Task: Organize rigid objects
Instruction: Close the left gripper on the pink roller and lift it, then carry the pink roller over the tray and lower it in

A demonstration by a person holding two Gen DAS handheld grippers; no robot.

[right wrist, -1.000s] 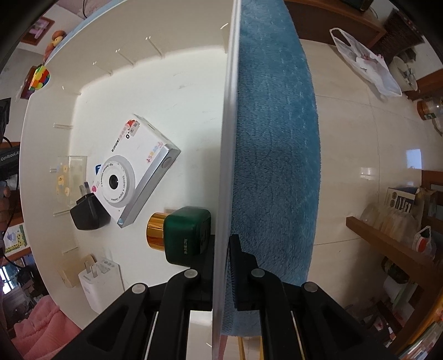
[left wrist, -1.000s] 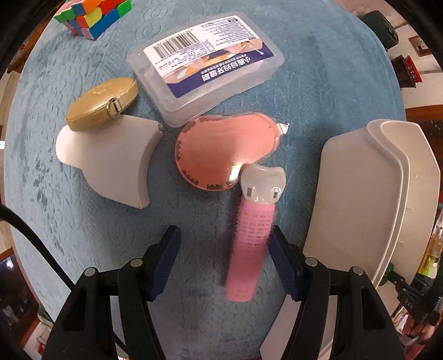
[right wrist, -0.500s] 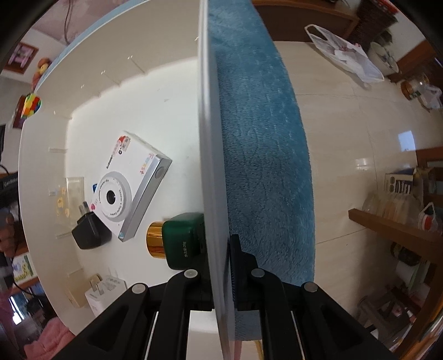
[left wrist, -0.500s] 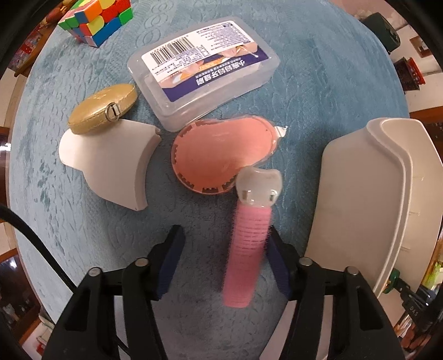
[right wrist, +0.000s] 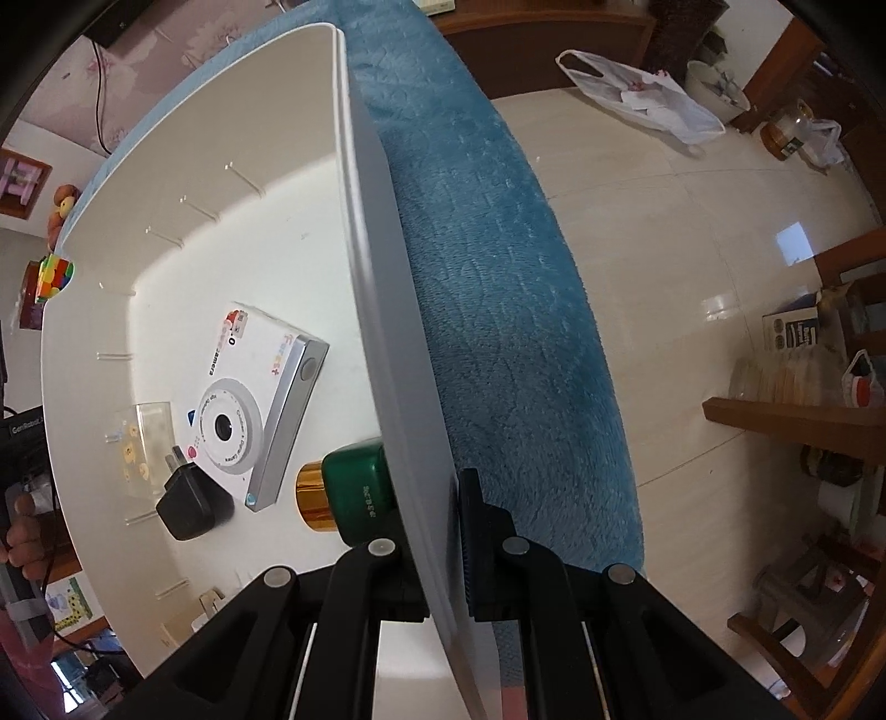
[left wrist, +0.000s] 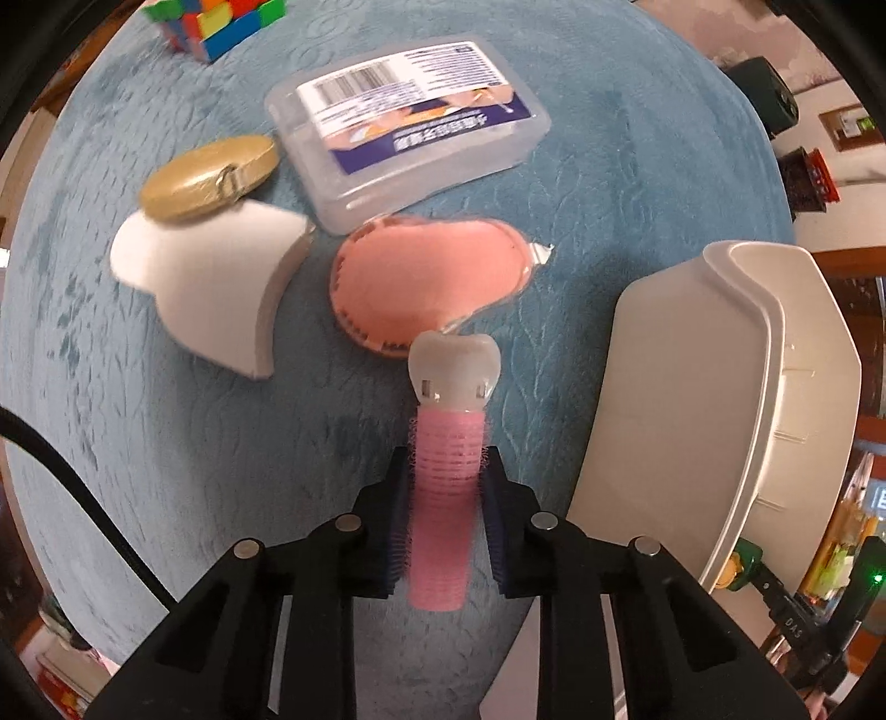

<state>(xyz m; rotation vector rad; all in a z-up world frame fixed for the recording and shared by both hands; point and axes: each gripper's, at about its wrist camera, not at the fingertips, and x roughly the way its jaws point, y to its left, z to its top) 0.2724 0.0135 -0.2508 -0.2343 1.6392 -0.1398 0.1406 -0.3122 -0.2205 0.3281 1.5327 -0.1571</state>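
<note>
A pink hair roller (left wrist: 449, 437) with a white tooth-shaped cap (left wrist: 455, 365) sits between the fingers of my left gripper (left wrist: 443, 476). The jaws are closing on it and both blue pads press its sides. It hangs just above the blue cloth (left wrist: 138, 443). To its right stands the white bin (left wrist: 692, 415). My right gripper (right wrist: 437, 501) is shut on the bin's side wall (right wrist: 371, 266), one finger inside and one outside. Inside the bin lie a white toy camera (right wrist: 249, 410), a black charger (right wrist: 191, 504), a green box with a gold end (right wrist: 360, 493) and a clear piece (right wrist: 138, 437).
Beyond the roller lie a pink puff in a wrapper (left wrist: 432, 282), a white curved piece (left wrist: 216, 299), a gold oval case (left wrist: 210, 177), a clear plastic box with a label (left wrist: 410, 122) and a colour cube (left wrist: 216, 22). The tiled floor (right wrist: 692, 221) drops off past the cloth's edge.
My left gripper's fingers have come together from wide apart onto the pink roller, which has lifted slightly. In the right wrist view the bin wall has swung from upright to slanted.
</note>
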